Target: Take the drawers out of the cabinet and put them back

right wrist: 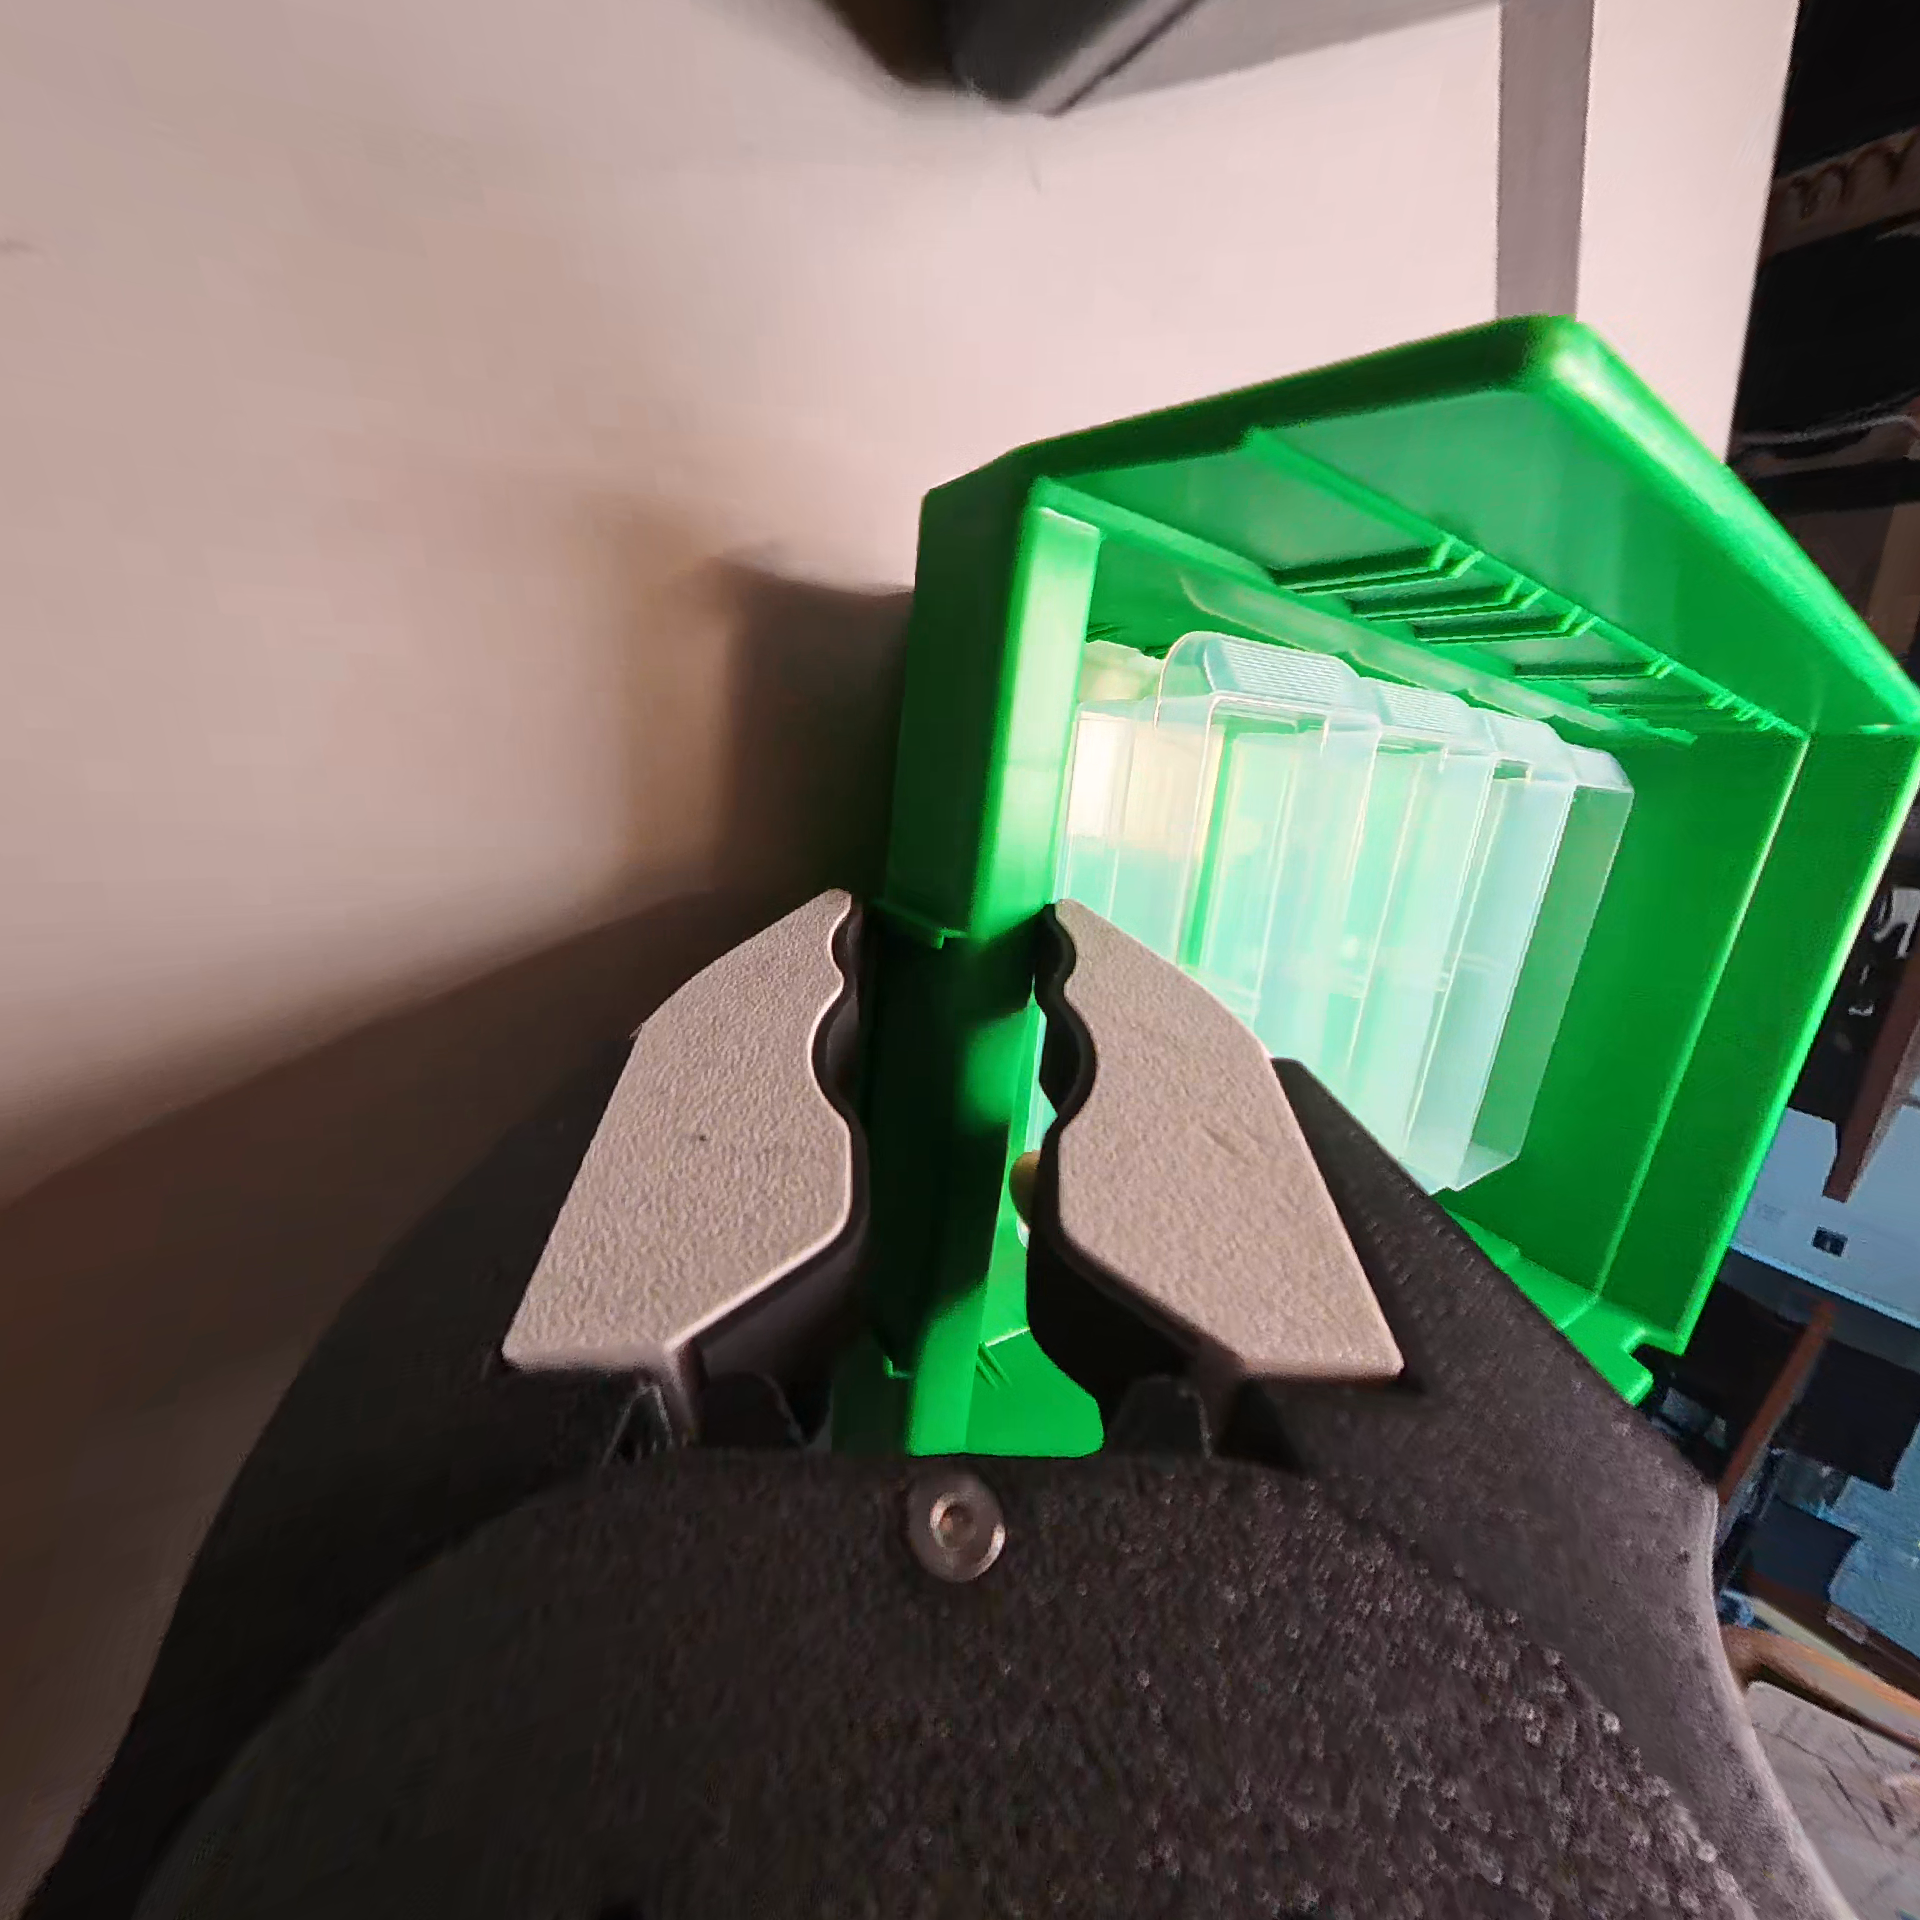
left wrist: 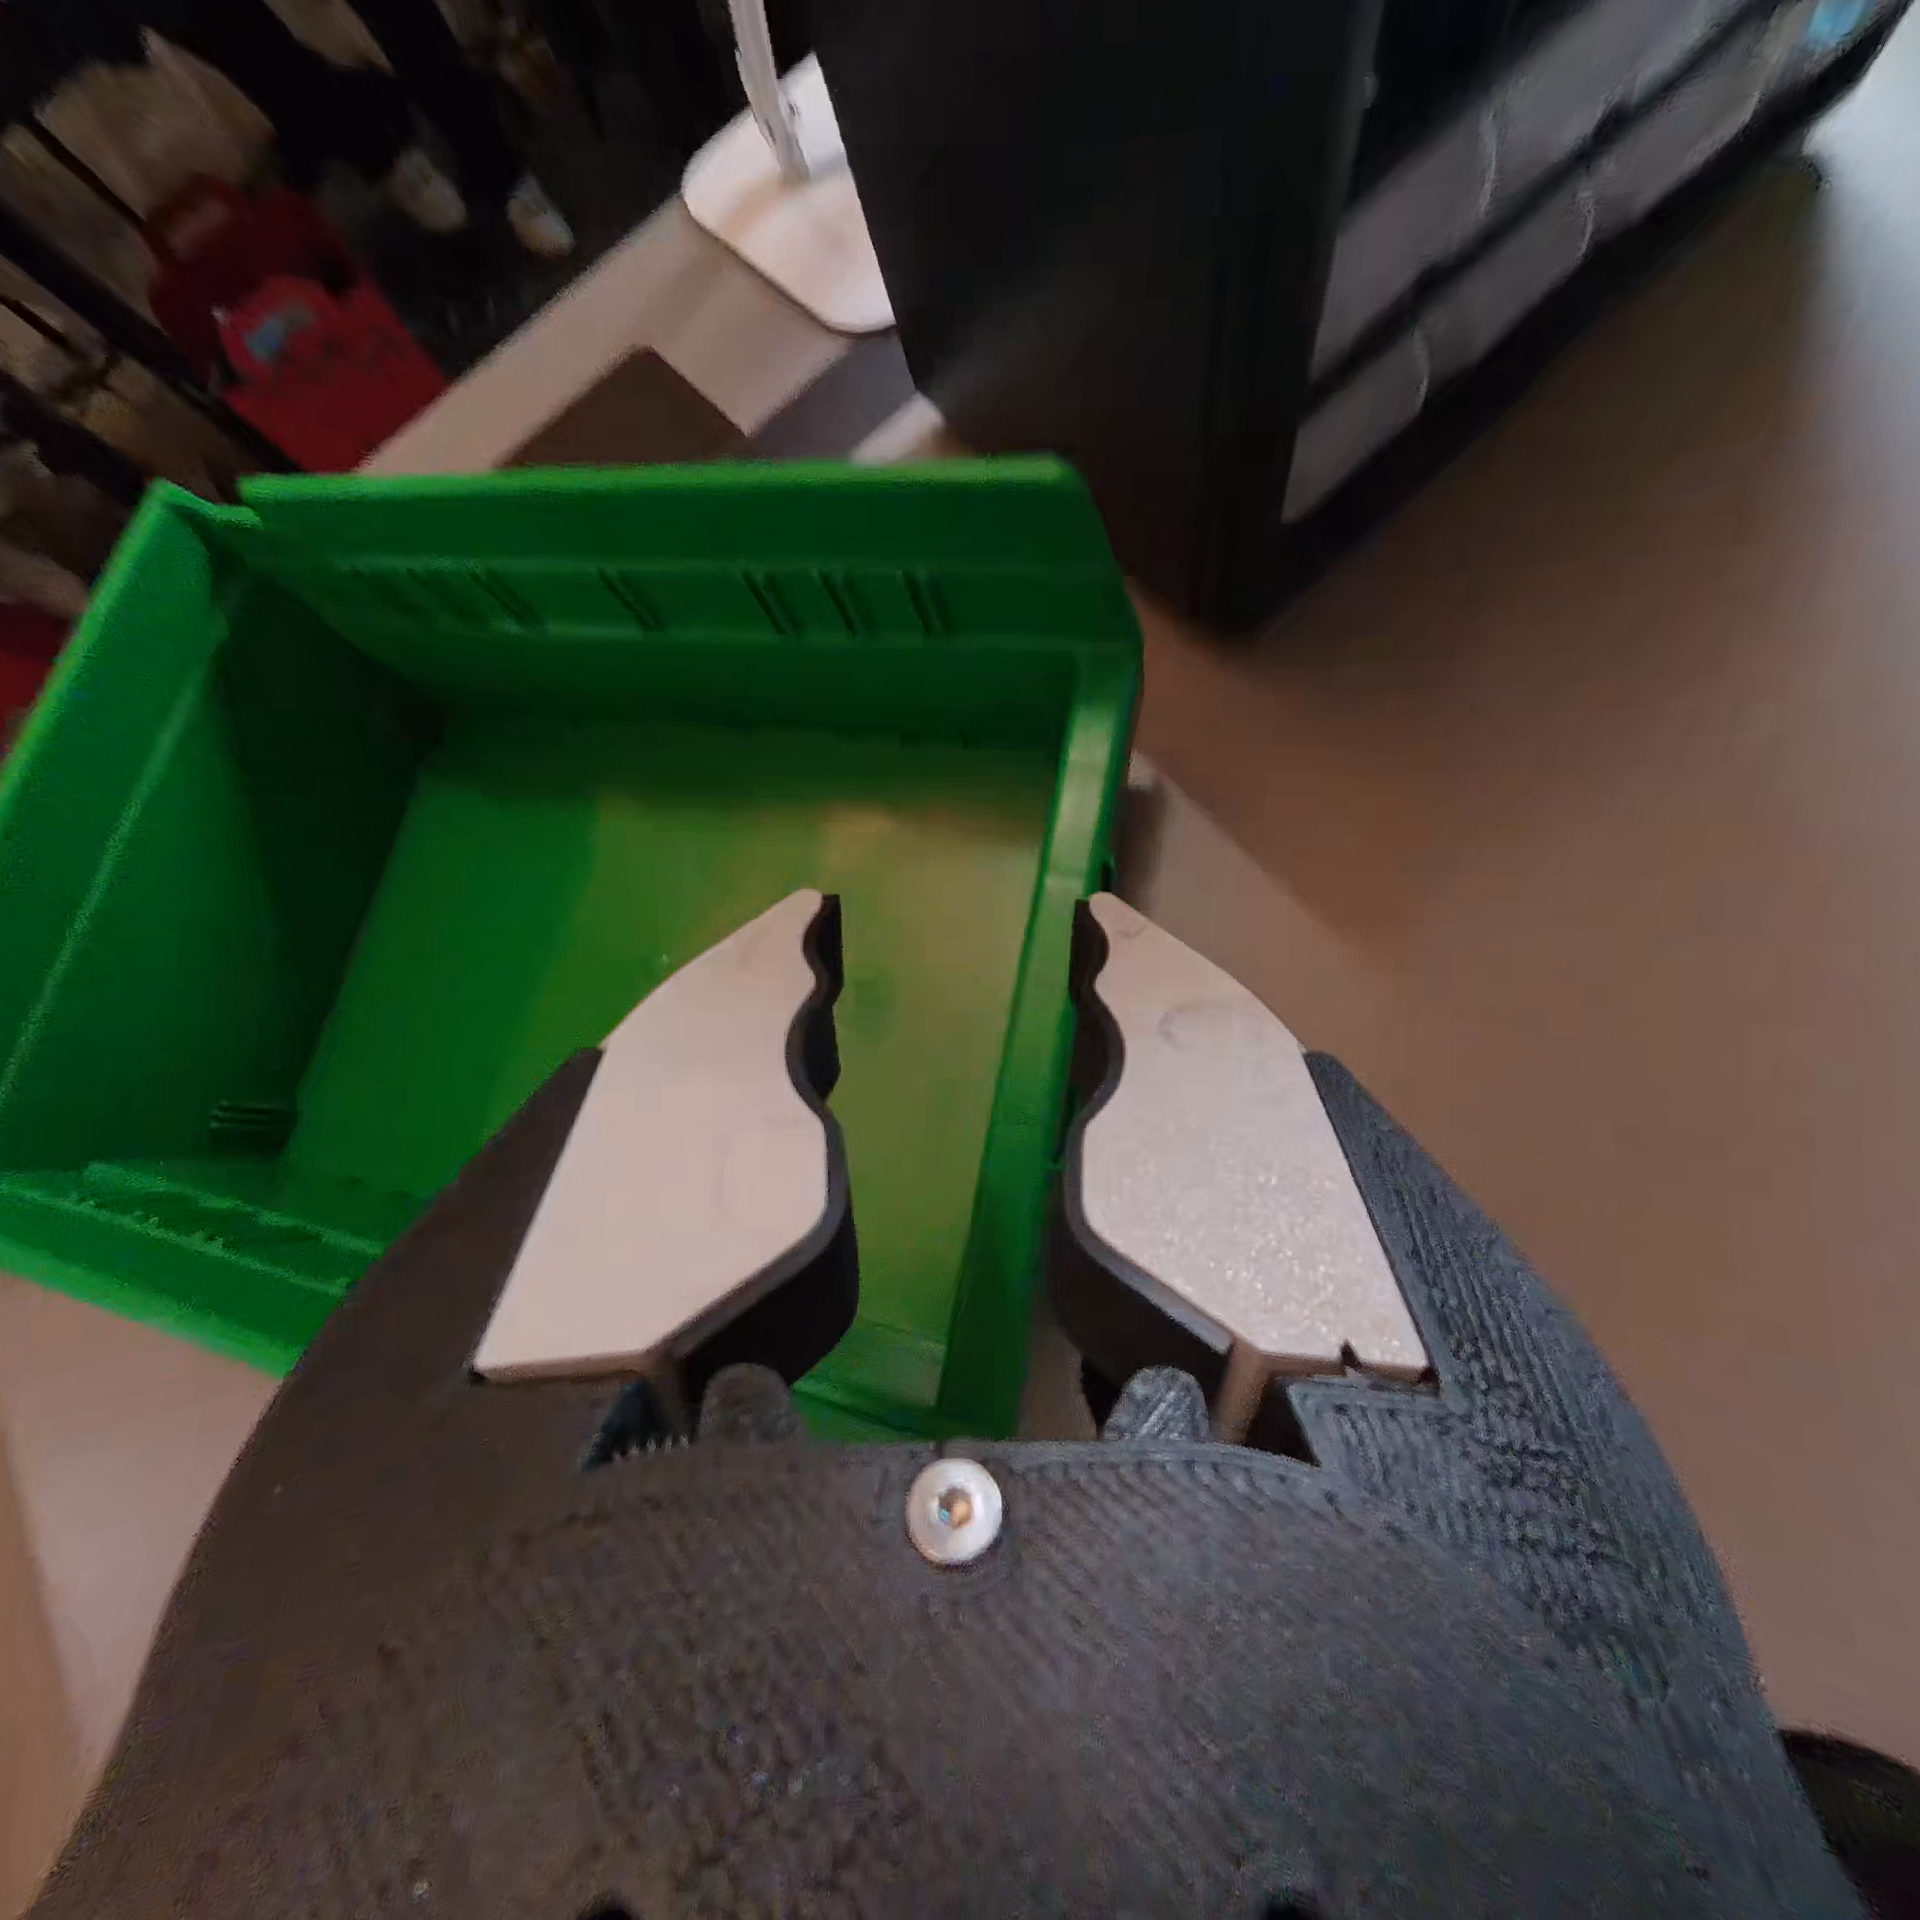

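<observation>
In the left wrist view an empty green drawer [left wrist: 520,831] sits on the tan table [left wrist: 1558,935]. My left gripper [left wrist: 956,914] is open and straddles the drawer's right wall: the right finger is outside against it, and the left finger [left wrist: 727,1091] is inside with a gap to the wall. The black cabinet [left wrist: 1143,312] with pale translucent drawer fronts [left wrist: 1507,260] stands behind it at the upper right. In the right wrist view my right gripper [right wrist: 945,925] is shut on the side wall of a second green drawer [right wrist: 1714,727], held tilted. Clear plastic boxes [right wrist: 1351,914] lie inside it.
A white stand base [left wrist: 790,218] sits behind the empty drawer at the table's far edge. Dark shelves and red items [left wrist: 301,343] lie beyond the table. A dark object [right wrist: 1039,52] shows at the top of the right wrist view, with cluttered shelving [right wrist: 1849,1143] at the right.
</observation>
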Tool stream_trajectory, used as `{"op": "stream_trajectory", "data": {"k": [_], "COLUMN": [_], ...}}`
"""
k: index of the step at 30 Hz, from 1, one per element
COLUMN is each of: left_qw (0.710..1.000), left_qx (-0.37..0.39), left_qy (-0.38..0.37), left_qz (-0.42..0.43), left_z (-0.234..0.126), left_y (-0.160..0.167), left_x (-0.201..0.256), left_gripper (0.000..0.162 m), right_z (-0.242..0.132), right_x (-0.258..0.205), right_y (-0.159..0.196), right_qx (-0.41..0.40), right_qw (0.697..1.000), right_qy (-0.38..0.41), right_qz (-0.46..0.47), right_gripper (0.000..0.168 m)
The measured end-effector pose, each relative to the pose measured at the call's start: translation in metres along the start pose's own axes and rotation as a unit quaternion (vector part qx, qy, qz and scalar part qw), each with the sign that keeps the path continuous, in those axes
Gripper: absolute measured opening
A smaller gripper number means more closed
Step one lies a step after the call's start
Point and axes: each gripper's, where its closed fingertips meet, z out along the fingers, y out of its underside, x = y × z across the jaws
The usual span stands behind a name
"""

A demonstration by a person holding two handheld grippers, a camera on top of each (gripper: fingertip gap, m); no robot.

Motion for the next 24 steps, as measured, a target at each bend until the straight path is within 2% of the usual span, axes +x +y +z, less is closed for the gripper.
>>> {"op": "stream_trajectory", "data": {"k": [6, 9, 13, 15, 17, 19, 21, 24], "left_qw": [0.991, 0.984, 0.974, 0.970, 0.963, 0.960, 0.958, 0.957], "left_qx": [-0.106, -0.141, -0.180, -0.182, -0.177, -0.170, -0.159, -0.135], "left_qy": [-0.033, -0.065, -0.095, -0.100, -0.119, -0.121, -0.113, -0.082], "left_qz": [0.078, 0.091, 0.104, 0.128, 0.166, 0.189, 0.211, 0.244], "left_z": [0.028, 0.046, 0.069, 0.078, 0.081, 0.082, 0.082, 0.077], "left_y": [0.041, 0.051, 0.062, 0.063, 0.058, 0.055, 0.053, 0.050], "left_x": [0.018, 0.017, 0.014, 0.017, 0.017, 0.021, 0.027, 0.048], "left_gripper": [0.058, 0.058, 0.050, 0.034, 0.033, 0.032, 0.032, 0.032], "right_z": [-0.023, -0.039, -0.060, -0.070, -0.081, -0.098, -0.126, -0.173], "right_x": [-0.038, -0.062, -0.096, -0.110, -0.122, -0.127, -0.122, -0.092], "right_y": [-0.013, -0.018, -0.029, -0.030, -0.028, -0.033, -0.041, -0.033], "right_qx": [0.007, 0.019, 0.051, 0.056, 0.060, 0.103, 0.179, 0.294], "right_qw": [0.999, 0.998, 0.995, 0.994, 0.994, 0.992, 0.982, 0.940], "right_qy": [-0.019, -0.042, -0.071, -0.076, -0.075, -0.063, -0.050, 0.034], "right_qz": [-0.030, -0.035, -0.040, -0.049, -0.055, -0.031, 0.036, 0.171], "right_gripper": [0.031, 0.030, 0.029, 0.029, 0.029, 0.026, 0.027, 0.028]}}
